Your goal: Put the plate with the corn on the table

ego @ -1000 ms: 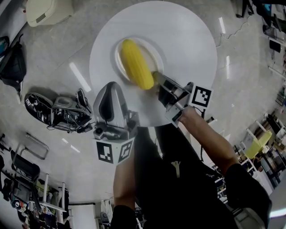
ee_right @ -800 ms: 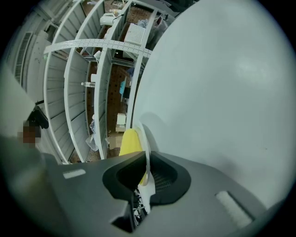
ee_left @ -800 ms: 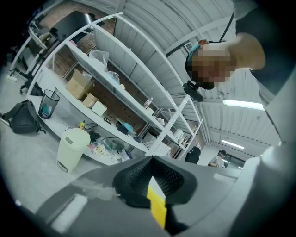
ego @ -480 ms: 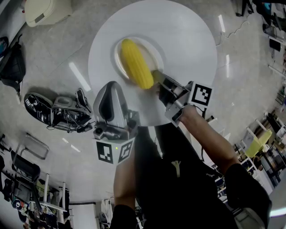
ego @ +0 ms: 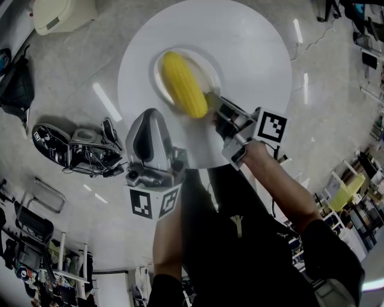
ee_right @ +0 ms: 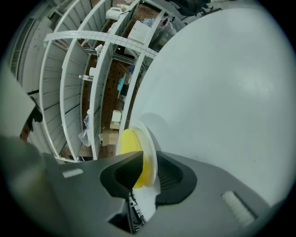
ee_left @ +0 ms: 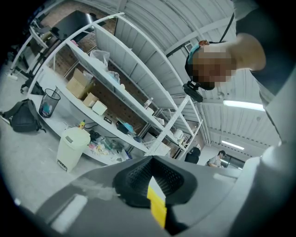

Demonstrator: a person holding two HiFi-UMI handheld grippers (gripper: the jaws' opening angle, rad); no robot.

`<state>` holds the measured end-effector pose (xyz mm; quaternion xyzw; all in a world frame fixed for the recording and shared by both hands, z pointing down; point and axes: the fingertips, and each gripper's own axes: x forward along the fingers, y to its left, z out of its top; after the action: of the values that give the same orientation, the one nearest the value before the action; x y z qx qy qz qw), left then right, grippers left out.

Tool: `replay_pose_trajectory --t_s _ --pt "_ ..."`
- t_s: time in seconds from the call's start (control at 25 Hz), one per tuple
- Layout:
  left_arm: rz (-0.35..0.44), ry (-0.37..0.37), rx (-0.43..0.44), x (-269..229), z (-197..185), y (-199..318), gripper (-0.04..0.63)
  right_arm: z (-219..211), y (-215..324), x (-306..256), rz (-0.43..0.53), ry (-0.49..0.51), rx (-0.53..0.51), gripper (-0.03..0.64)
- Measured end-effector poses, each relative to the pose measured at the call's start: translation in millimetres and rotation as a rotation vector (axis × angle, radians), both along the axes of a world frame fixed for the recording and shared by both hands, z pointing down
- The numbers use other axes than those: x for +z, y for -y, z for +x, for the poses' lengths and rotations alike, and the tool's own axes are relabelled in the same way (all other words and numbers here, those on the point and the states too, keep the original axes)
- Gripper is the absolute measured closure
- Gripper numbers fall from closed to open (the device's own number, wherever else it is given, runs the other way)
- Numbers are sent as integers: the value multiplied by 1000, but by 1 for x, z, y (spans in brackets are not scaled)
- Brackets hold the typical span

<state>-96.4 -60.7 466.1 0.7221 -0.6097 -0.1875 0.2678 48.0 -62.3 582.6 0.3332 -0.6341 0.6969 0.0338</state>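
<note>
Filling the upper middle of the head view, the round white table (ego: 255, 57) carries nothing but what the right claw brings over it. Beyond its far left edge a white lidded bin (ego: 63, 15) stands on the grey floor, and a black bag (ego: 18, 84) lies off the left edge. The left gripper (ego: 148, 120) hangs over the near left edge of the table, tips pointing away from the person. Its own view shows the two dark pads pressed together with nothing between them, only a yellow strip at their seam (ee_left: 156, 199), and tall white shelving (ee_left: 115, 88) behind. The right gripper (ego: 211, 103) reaches in from the near right edge. Its jaws are clamped on the near rim of the white plate (ego: 208, 73), one pad on the upper face and the other underneath, as the right gripper view shows. That plate lies around the middle of the table, a little toward the left edge. Whether it touches the tabletop or hangs just above it cannot be told. The yellow corn (ego: 183, 84) lies on the plate, its near end just beside the clamping pads.
</note>
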Motion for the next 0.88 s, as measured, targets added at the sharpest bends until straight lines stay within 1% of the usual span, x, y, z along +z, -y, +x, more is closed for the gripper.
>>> replay_pose_trajectory --t_s 0.2,0.56,0.76,0.88 --pt "-3 -3 2 -1 1 0 591 -1 4 -4 29 -40 -33 534" --pt "0 -5 -2 -1 2 0 591 1 8 -6 51 -89 -93 534" --pt "-1 -29 -3 1 -1 0 591 -1 7 -5 62 -125 -118 534" --pt "3 -24 1 1 -2 0 591 -2 7 -4 67 -132 -126 534"
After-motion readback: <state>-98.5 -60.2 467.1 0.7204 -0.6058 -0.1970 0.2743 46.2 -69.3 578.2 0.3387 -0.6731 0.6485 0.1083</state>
